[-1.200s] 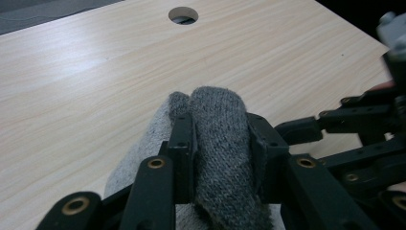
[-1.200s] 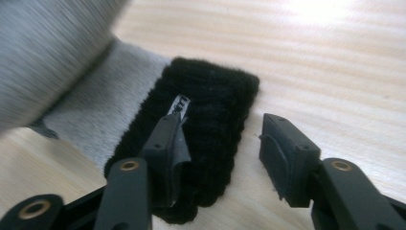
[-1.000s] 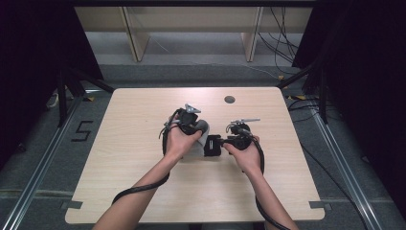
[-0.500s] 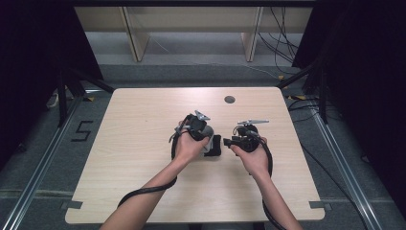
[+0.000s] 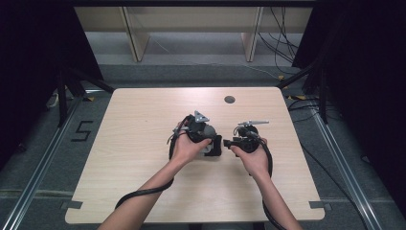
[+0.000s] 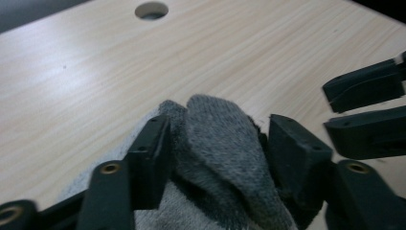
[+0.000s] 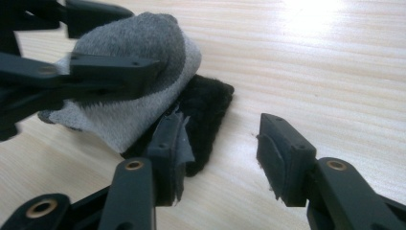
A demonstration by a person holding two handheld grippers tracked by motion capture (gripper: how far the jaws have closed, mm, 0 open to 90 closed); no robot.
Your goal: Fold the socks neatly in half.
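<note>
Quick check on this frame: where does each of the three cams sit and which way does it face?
High view: above the person's side, looking forward and down on the table; both forearms, left gripper and right gripper show.
Left gripper view: rides the left gripper, looks along its jaws at the grey sock between them, just opened; the other gripper's jaws at right.
Right gripper view: rides the right gripper, faces the sock and black cloth; jaws apart.
Shared: both gripper views show the grey sock.
</note>
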